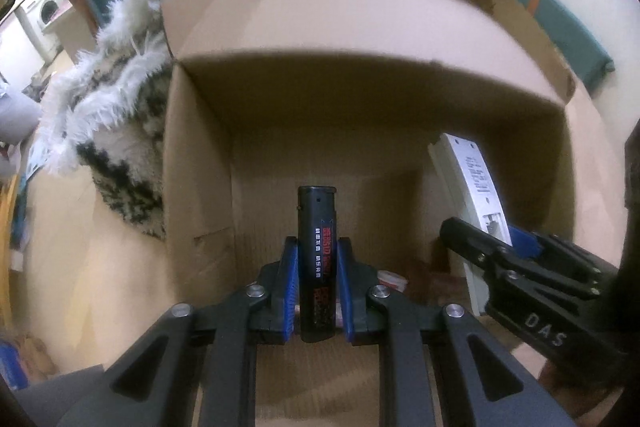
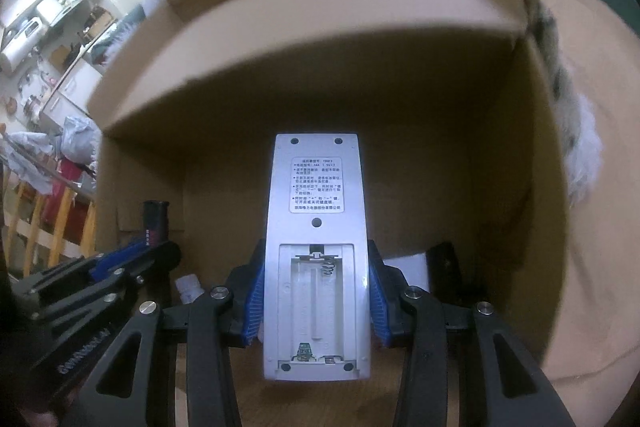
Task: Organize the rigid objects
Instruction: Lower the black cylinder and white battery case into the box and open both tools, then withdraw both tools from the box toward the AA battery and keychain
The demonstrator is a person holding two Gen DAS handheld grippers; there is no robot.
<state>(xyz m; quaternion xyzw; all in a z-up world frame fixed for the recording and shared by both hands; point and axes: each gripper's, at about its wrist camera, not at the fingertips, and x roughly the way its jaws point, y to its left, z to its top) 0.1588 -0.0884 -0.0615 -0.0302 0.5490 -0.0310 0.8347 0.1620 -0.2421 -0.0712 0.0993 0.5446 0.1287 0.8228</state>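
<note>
Cardboard box [image 1: 200, 163] gapes below both grippers. The left gripper [image 1: 318, 267] clamps a black lighter [image 1: 317, 227] — light, stiff, slick plastic, best pinched mid-body. The right gripper [image 2: 316, 291] squeezes a white remote [image 2: 316, 227] by its long edges — rigid, with its battery bay [image 2: 316, 303] uncovered, so probably fragile there.

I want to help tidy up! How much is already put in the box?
A few small things already lie in the cardboard box. The left tool grips a black lighter and the right tool a white remote, both over the box. Neither is dropped yet.
</note>
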